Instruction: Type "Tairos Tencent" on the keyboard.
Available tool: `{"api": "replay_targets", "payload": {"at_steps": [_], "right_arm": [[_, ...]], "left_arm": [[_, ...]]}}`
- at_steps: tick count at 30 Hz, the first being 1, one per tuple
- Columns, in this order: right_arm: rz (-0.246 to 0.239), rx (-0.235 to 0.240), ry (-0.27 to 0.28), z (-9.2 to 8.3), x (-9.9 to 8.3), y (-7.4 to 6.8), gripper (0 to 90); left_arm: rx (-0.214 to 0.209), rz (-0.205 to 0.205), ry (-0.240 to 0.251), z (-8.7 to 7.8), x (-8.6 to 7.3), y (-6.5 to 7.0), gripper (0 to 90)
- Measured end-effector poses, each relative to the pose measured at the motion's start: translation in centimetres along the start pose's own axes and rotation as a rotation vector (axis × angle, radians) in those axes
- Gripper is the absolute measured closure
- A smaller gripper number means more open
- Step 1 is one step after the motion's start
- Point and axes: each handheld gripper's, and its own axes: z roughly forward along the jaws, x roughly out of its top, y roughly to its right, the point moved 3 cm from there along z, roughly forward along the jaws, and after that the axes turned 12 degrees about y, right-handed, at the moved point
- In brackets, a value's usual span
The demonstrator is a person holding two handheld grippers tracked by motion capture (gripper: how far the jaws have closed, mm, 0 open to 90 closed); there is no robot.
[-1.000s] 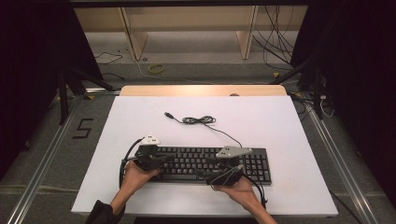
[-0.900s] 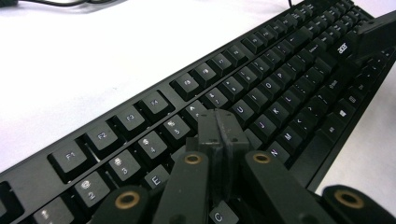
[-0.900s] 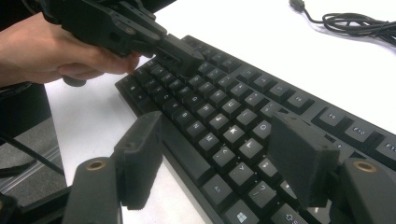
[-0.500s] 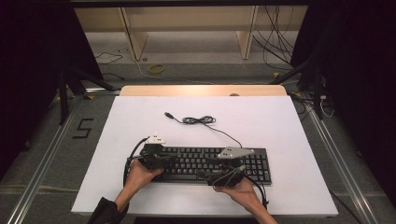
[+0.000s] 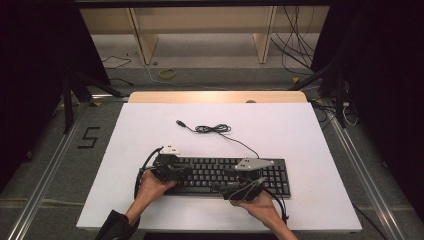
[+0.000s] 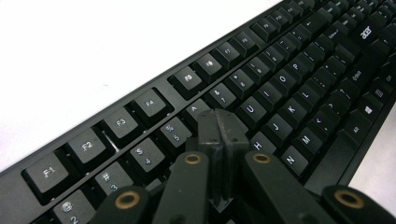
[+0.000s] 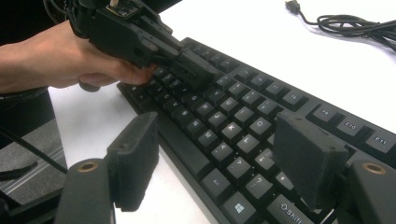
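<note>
Keyboard (image 5: 227, 175) first: it lies flat on the white table (image 5: 310, 135), near the edge closest to us, its long axis running nine to three across the high view, with the function row on the far side and the space bar toward our hands. Its cable (image 5: 215, 129) leaves the back edge and trails off toward twelve, ending in a loose coil and a plug well clear of the keys.

Our left gripper (image 5: 182, 171) sits over the nine o'clock end of the board. In the left gripper view its jaws are pressed together with nothing between them, the joined tip (image 6: 219, 135) down on the letter keys just below the number row — a poking tool rather than a clamp. Our right gripper (image 5: 227, 189) hangs at the near edge around the middle of the board, pointing across the keys toward ten o'clock. Its jaws have just been opening and now stand wide, one pad off the front edge over bare table, the other above the bottom row; they grip nothing.

We judge the left is the nearer hand for any key press — it is already at the keys, and the rest of the board stretches away from it toward three.
</note>
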Motion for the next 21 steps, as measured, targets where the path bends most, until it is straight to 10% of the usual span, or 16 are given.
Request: {"api": "replay_targets", "payload": {"at_steps": [21], "right_arm": [[0.005,-0.009,0.005,-0.40,-0.11,0.23,32.5]], "left_arm": [[0.016,0.004,0.014,-0.55,0.16,0.26,84.3]]}}
